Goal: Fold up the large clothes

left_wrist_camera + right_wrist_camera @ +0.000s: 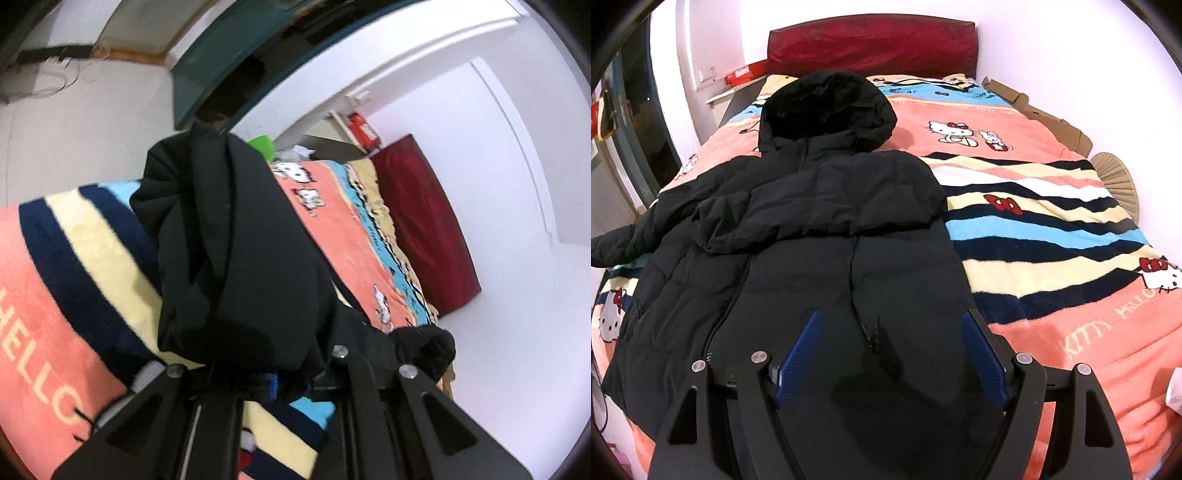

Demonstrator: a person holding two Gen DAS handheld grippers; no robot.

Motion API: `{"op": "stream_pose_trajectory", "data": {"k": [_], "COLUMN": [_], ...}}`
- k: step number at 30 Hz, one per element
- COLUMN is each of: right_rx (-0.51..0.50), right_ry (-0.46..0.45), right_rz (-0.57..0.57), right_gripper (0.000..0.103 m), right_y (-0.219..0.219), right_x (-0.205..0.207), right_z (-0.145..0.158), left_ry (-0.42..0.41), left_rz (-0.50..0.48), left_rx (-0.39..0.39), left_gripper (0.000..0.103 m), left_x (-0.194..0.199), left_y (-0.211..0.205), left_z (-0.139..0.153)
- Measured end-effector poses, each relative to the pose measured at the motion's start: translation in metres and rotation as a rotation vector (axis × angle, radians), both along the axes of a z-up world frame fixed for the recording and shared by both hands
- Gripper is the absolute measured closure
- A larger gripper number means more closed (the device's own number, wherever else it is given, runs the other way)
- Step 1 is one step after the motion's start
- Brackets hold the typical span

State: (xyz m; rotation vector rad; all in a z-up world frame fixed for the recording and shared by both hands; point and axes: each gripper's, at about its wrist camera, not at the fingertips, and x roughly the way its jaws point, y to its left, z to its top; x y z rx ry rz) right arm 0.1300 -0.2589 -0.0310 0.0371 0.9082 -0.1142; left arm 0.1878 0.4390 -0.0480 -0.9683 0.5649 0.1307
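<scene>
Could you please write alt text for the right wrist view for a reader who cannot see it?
A black hooded jacket lies spread on a bed's striped cartoon-cat blanket, one sleeve folded across its chest. The open right gripper hovers over its lower part, blue pads apart. A red headboard stands behind.

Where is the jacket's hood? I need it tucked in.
In the right wrist view, the hood lies flat at the jacket's top, left of centre, toward the red headboard.
</scene>
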Motion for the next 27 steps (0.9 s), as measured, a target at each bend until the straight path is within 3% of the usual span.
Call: {"op": "stream_pose_trajectory", "data": {"k": [7, 17, 22, 27], "right_rx": [0.018, 0.019, 0.038, 0.062], "right_ry": [-0.017, -0.062, -0.082, -0.094], "right_rz": [-0.016, -0.015, -0.027, -0.057], "right_gripper": [0.025, 0.022, 0.021, 0.021], "right_y": [-0.023, -0.059, -0.073, -0.088], "right_x": [-0.004, -0.004, -0.002, -0.004], "right_z": [-0.001, 0.005, 0.008, 0.006], "left_ry": [-0.065, -0.173, -0.172, -0.147], "left_rz": [-0.085, -0.297, -0.401, -0.505], "left_rx": [0.082, 0.203, 0.255, 0.276], "left_gripper": [0.094, 0.094, 0.095, 0.095], "left_x": [0.012, 0.043, 0.052, 0.067], "left_y": [-0.056, -0.194, -0.268, -0.343], "left_z": [0.059, 0.141, 0.150, 0.140]}}
